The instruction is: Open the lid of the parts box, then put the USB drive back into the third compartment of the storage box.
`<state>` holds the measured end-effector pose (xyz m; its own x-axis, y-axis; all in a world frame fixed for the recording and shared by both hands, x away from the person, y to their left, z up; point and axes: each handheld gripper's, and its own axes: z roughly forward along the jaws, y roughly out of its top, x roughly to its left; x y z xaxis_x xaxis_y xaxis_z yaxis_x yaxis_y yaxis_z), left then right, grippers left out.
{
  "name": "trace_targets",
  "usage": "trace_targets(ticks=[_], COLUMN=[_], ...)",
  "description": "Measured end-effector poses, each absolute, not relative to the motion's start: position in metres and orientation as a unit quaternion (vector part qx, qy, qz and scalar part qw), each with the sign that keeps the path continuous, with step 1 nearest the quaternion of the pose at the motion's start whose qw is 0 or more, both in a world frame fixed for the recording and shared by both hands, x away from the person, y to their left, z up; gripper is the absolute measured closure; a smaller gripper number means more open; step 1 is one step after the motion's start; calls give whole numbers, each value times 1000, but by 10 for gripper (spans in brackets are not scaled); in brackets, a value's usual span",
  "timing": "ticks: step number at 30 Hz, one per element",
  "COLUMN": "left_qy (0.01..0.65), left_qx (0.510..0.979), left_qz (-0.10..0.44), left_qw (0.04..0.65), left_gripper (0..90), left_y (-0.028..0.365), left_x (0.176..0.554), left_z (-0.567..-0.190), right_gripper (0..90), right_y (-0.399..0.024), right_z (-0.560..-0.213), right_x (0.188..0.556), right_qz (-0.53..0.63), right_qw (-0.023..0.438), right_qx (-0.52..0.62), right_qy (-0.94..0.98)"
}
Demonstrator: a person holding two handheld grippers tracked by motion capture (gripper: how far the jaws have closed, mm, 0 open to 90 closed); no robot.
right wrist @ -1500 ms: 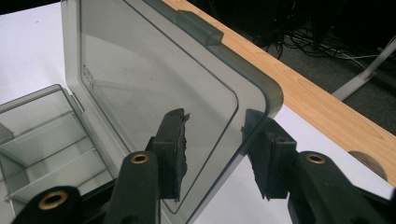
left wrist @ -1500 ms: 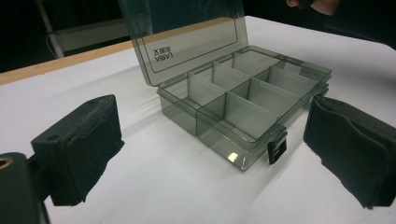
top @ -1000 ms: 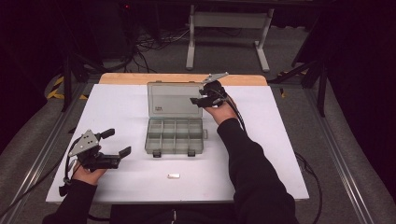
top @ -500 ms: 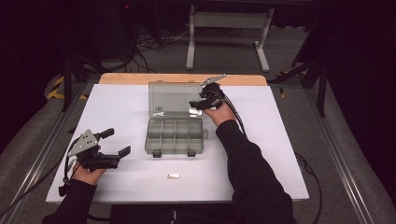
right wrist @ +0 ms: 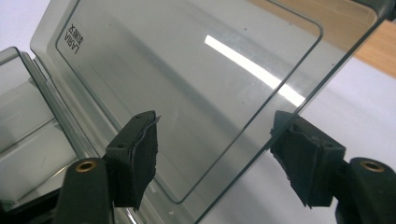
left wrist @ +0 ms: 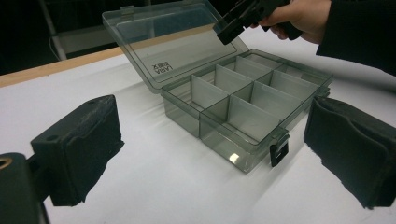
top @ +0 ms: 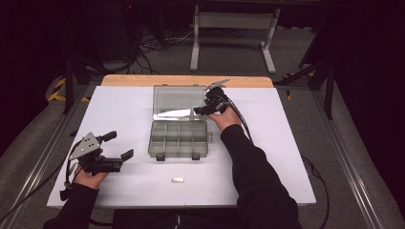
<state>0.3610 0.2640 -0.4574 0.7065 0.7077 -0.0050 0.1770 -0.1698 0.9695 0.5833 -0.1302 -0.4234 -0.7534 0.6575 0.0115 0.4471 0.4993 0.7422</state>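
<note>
At the middle of the worktop (top: 286,157): a clear grey organiser box (top: 177,139) sits with its lid (top: 177,101) raised and leaning back from the far hinge edge; its compartments look empty.
Lid, how it handles: probably thin, stiff plastic, light and glossy, so likely slippery between pads and apt to flex or snap shut if pushed at one corner; this is a judgement from its look.
Where to hold: the lid's free edge near the right corner, beside the right gripper, seems the sensible purchase; the box base, being light, may slide unless steadied at its front latches (left wrist: 278,153).
Right gripper (top: 204,109): at the box's far right corner, jaws apart with the lid's edge standing between them; neither pad visibly touches the plastic, so it holds nothing that I can confirm.
Left gripper (top: 118,145): well left of the box, low over the worktop, jaws spread wide and empty.
Small white piece (top: 177,180): lies on the worktop in front of the box, apart from it.
Right gripper view: gives the lid's reflective sheen, embossed lettering and the gap to each pad.
Left gripper view: gives the divider walls, latches and lid tilt.
High view: gives the overall layout and both hands.
</note>
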Motion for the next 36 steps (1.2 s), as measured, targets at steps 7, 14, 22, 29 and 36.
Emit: trace_targets(ticks=[7, 14, 22, 29, 36], left_qy=[304, 302, 300, 299, 295], left_qx=[730, 729, 730, 722, 725], left_qz=[234, 234, 235, 235, 238], left_qw=[566, 568, 567, 578, 576], left_gripper=[50, 50, 50, 50, 50], left_y=[263, 262, 260, 258, 255], left_x=[362, 363, 365, 368, 371], left_z=[-458, -458, -458, -456, -457], right_gripper=[324, 321, 303, 297, 283], right_y=[-133, -135, -140, -144, -147], right_z=[-429, -433, -430, -416, -395], right_x=[585, 585, 582, 568, 543], right_qz=[376, 370, 363, 375, 395], right_qw=[128, 118, 126, 135, 145], right_qx=[329, 337, 334, 319, 289], right_qy=[857, 858, 861, 860, 860])
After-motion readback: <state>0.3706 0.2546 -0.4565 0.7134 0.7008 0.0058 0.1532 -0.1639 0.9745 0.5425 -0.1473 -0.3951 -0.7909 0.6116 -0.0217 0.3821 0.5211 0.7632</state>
